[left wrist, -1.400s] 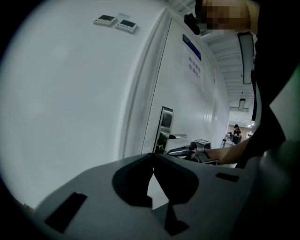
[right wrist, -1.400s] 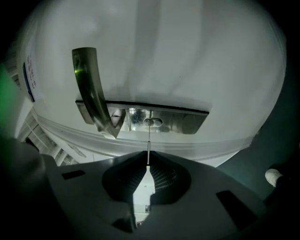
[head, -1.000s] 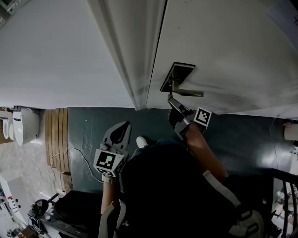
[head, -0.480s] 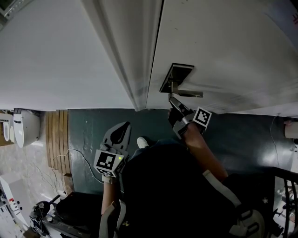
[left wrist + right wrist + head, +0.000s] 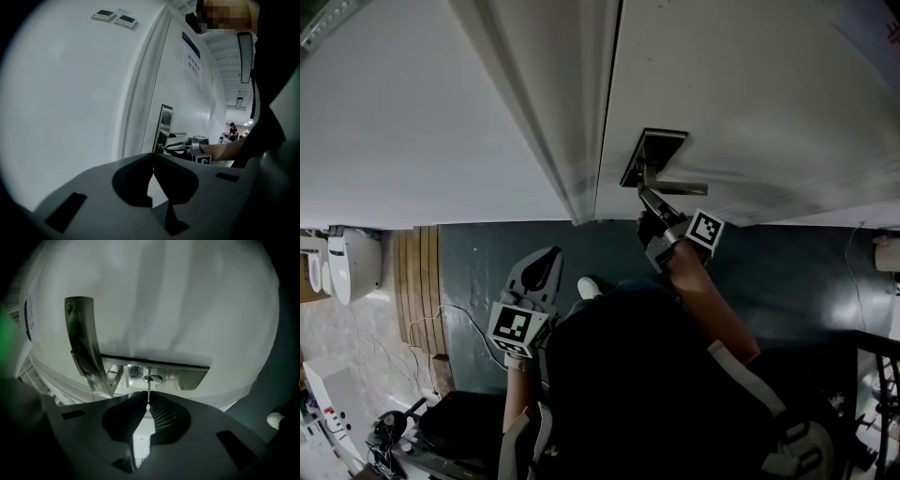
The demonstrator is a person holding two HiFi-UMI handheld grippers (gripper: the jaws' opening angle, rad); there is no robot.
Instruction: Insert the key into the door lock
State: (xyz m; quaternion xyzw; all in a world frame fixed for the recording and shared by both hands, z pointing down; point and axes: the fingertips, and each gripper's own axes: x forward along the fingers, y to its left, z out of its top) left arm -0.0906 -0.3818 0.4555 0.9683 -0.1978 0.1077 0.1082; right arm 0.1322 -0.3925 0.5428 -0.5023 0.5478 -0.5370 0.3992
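A white door (image 5: 769,103) carries a metal lock plate (image 5: 652,156) with a lever handle (image 5: 679,187). My right gripper (image 5: 650,199) is up against the plate just under the handle, shut on a thin key (image 5: 148,391). In the right gripper view (image 5: 147,402) the key's blade points straight at the round keyhole (image 5: 151,378), its tip at the opening. How deep it sits I cannot tell. The lever (image 5: 87,344) curves off to the left. My left gripper (image 5: 540,275) hangs low over the floor, shut and empty (image 5: 152,157).
The door frame (image 5: 572,141) runs just left of the lock. The dark green floor (image 5: 787,272) lies below, with a wooden slat mat (image 5: 417,281), a cable and a white toilet (image 5: 347,262) at the left. Two wall switch panels (image 5: 115,17) sit high on the wall.
My right gripper has crept up and closer to the lock plate with the key. The left gripper has stayed where it was.
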